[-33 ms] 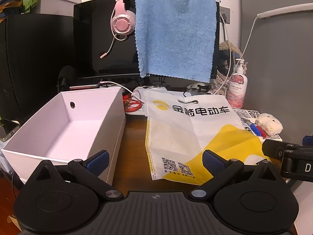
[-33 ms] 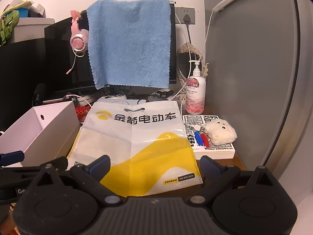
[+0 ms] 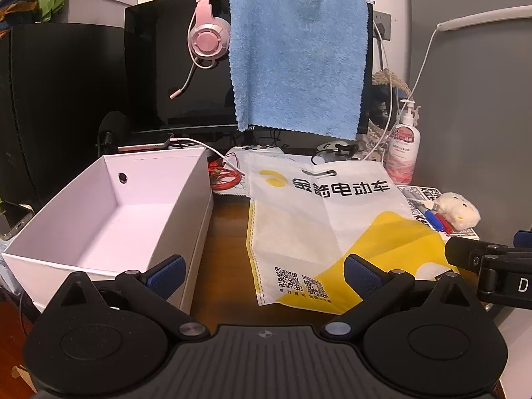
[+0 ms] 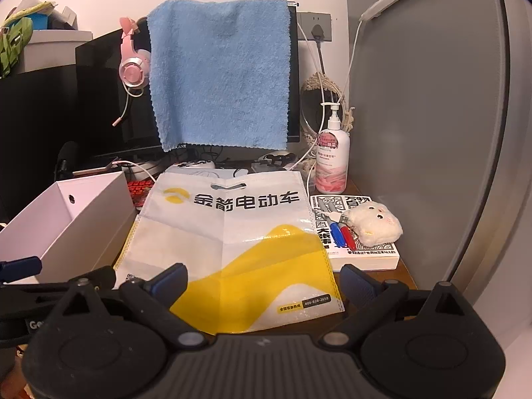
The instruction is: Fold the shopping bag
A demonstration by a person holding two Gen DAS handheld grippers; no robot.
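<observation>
Where it lies flat on the desk [image 3: 229, 232], a white-and-yellow shopping bag [image 4: 232, 232], unfolded; both tools wide open, empty.

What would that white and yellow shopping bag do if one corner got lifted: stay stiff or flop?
The shopping bag lies flat with fold creases across it, so it would probably drape and bend rather than hold its shape. It looks thin and empty, so likely very light. Its glossy sheen near the yellow print suggests it could slide on the desk when pushed.
</observation>
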